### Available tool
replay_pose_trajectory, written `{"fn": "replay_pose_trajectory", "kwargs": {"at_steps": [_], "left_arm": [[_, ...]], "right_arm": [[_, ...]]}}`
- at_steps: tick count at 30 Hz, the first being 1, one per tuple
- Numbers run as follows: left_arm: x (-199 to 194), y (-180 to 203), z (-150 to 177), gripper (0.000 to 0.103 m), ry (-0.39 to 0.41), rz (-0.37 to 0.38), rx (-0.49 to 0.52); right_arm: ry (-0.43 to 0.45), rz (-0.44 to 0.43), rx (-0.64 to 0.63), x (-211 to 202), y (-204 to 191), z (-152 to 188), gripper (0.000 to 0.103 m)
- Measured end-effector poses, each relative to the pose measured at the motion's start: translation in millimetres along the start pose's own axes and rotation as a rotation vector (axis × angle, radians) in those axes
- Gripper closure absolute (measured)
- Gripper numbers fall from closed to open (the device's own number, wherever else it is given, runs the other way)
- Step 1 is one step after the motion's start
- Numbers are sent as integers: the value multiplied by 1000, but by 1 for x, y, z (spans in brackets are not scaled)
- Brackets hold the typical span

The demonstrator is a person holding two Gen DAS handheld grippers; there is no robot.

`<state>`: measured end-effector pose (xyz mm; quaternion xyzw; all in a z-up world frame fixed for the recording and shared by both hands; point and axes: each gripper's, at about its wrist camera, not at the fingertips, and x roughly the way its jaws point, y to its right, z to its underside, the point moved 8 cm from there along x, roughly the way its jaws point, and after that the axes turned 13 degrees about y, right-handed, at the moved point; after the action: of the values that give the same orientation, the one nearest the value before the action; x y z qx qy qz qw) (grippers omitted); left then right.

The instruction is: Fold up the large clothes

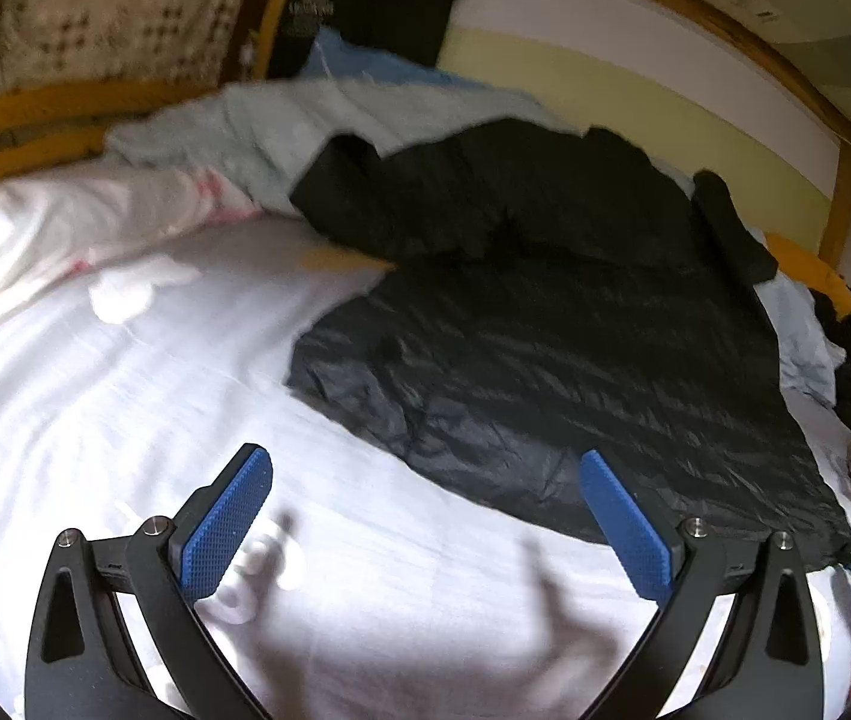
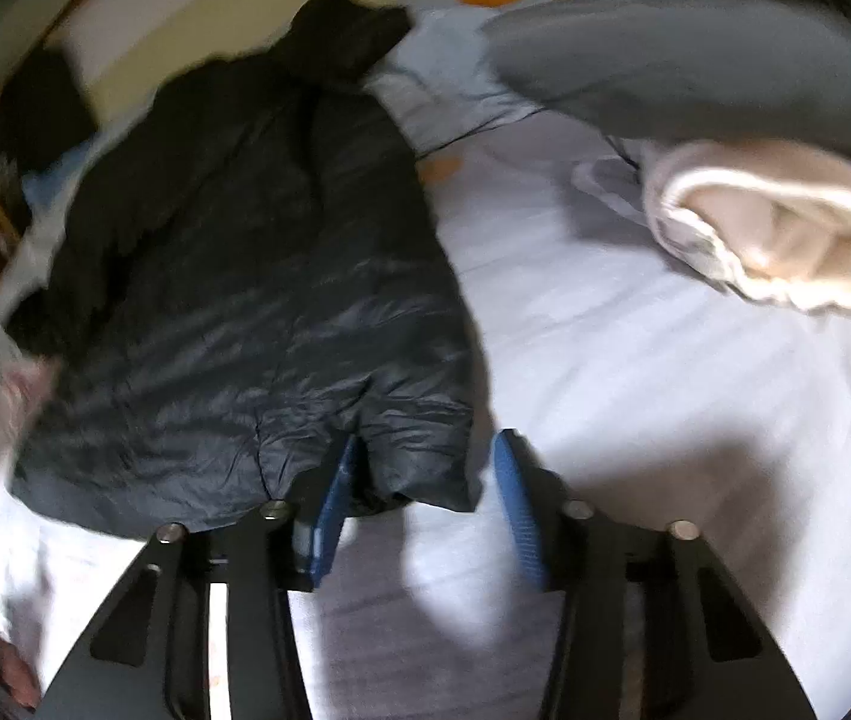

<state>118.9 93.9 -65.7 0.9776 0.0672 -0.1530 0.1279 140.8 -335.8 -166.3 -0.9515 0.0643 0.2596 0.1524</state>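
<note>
A black puffer jacket (image 1: 545,324) lies spread flat on the white bed sheet (image 1: 125,396), its hem toward the near side and its collar and hood toward the far wall. In the left wrist view its near left edge runs diagonally from mid-sheet down to the right. The left gripper (image 1: 425,516) hangs above bare sheet just near of that edge, its blue-padded fingers (image 1: 227,522) spread wide with nothing between them. Open white sheet stretches to its left and near side; a small white object (image 1: 245,570), too blurred to name, lies under the left finger.

In the right wrist view the right gripper (image 2: 425,504) sits at the jacket's (image 2: 245,276) near hem corner. Its fingers stand narrow, the left pad (image 2: 332,516) against the folded hem edge and the right pad just off the corner over the sheet (image 2: 665,420); the fabric corner lies between them, but whether the pads press it cannot be told. To the right the sheet is open up to a cream fleece garment (image 2: 785,240) and a grey garment (image 2: 695,72) beyond it.

Along the far side a wooden bed frame (image 1: 35,114), a pale blue cloth (image 1: 281,126) and a white-and-pink pillow (image 1: 65,222) bound the jacket. Clothes crowd the right edge.
</note>
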Motion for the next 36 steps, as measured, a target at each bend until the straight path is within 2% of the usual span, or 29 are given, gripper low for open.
{"fn": "replay_pose_trajectory", "kwargs": {"at_steps": [1,3,6,9,10,13,15,17,19,21,23,24,26,27,28,30,34,36], "left_arm": [[3,-1,2,1,-21,1,-11],[3,-5,3,2,-29,4,-34],[-10,-6,0,2,14,25,-41],[-19,0,3,15,1,85,-40],[-21,1,7,18,-20,97,-36],[-26,8,17,20,-79,144,21],[-30,8,12,20,-58,137,70],[-27,2,0,20,-32,68,113],[-21,0,-13,20,-41,62,152],[-16,2,-26,20,-61,66,234],[-14,7,-43,20,-46,64,340],[-14,9,-50,20,-41,67,377],[-9,7,-58,19,-87,96,365],[-2,3,-59,19,-137,100,332],[5,-2,-59,19,-181,105,295],[15,-11,-61,19,-202,106,250],[36,-28,-54,19,-193,86,234],[53,-39,-44,19,-265,85,169]], "right_arm": [[-1,-3,-8,0,-1,0,91],[24,19,-11,-5,0,-2,94],[44,101,-33,-15,4,1,94],[74,179,-94,-34,4,7,99],[104,220,-103,-48,12,8,102],[155,363,-90,-82,46,8,103],[176,447,-120,-94,66,4,103],[182,375,-95,-104,74,-6,103],[207,268,-87,-116,67,-20,103],[245,236,-215,-131,49,-33,103],[291,251,-433,-143,29,-46,102],[302,248,-501,-146,22,-49,102],[290,206,-555,-148,13,-54,99],[278,178,-539,-148,13,-57,90],[264,135,-488,-146,17,-59,73],[244,64,-360,-139,23,-61,51],[87,-50,-196,-99,24,-43,51],[69,-64,-196,-85,18,-40,51]]}}
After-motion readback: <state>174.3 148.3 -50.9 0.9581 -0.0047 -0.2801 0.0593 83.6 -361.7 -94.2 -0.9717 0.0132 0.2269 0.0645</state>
